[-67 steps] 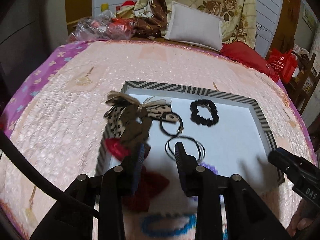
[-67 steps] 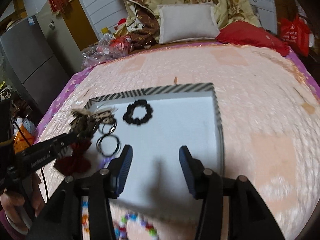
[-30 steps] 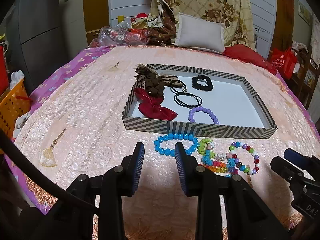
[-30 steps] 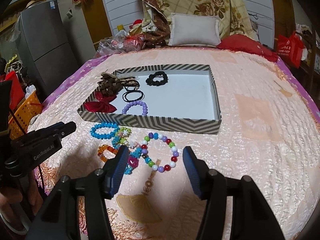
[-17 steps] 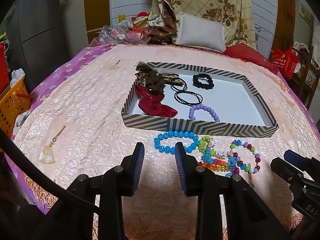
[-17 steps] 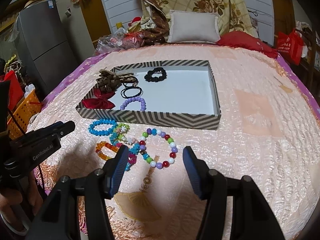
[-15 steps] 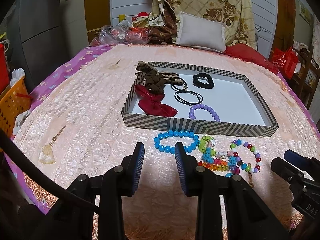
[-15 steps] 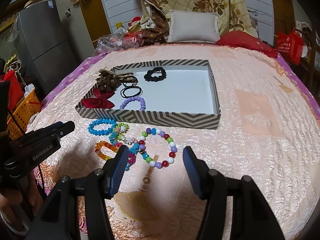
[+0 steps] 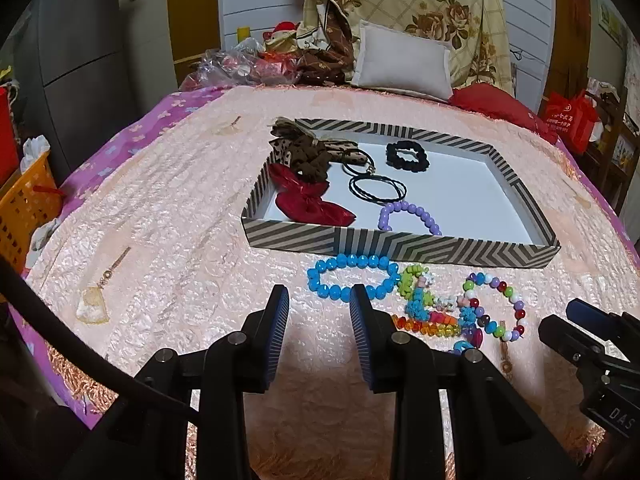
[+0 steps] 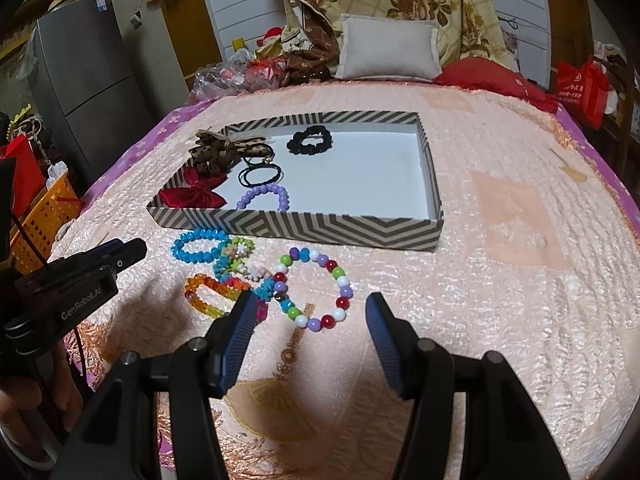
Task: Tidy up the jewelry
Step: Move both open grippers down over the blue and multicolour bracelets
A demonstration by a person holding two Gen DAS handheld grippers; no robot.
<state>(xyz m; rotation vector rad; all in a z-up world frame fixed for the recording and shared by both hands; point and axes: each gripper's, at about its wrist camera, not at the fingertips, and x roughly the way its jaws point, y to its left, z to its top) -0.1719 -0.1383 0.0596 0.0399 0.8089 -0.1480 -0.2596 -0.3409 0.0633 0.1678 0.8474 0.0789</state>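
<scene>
A striped box [image 9: 400, 245] [image 10: 296, 227] lies on the pink bedspread. In it are a red bow [image 9: 310, 204], a brown leopard bow [image 9: 308, 154], thin black hair ties [image 9: 376, 189], a black scrunchie [image 9: 407, 156] and a purple bead bracelet [image 9: 410, 216] [image 10: 264, 195]. In front of the box lie a blue bead bracelet [image 9: 352, 278] [image 10: 198, 245], a multicoloured bead bracelet [image 9: 496, 306] [image 10: 314, 290], an orange bracelet [image 10: 208, 294] and a tangle of small ones [image 9: 424, 300]. My left gripper [image 9: 318, 300] hovers open and empty just before the blue bracelet. My right gripper [image 10: 308, 308] stands open over the multicoloured bracelet.
A white cushion [image 9: 402, 62], red cloth [image 9: 490, 104] and a heap of bags lie at the bed's far end. An orange basket [image 9: 24, 208] stands off the bed's left edge. A red bag [image 9: 570, 120] sits at the right. Bare bedspread stretches right of the box.
Both grippers have pulled back from over the box to the near side of the bed. In the last second the views barely shift. Neither gripper's jaw gap has altered.
</scene>
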